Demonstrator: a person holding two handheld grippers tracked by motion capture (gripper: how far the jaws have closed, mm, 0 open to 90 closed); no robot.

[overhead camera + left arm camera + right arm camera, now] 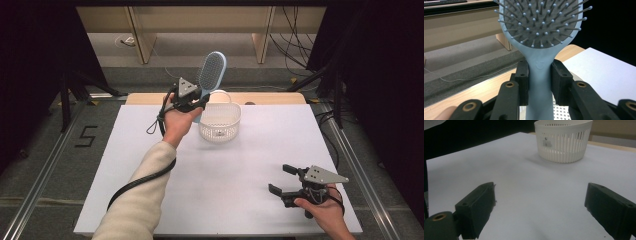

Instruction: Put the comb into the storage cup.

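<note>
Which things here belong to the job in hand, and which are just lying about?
In the job:
- blue hairbrush, clamped by its handle in the left claw
- white basket, just beside the brush

Lying about:
- right claw, open, holding nothing
- cables on the floor beyond the table

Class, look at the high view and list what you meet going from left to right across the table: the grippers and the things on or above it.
Left gripper clamped on the pale blue paddle hairbrush → white slotted plastic basket → right gripper, jaws apart, over the white table sheet.
</note>
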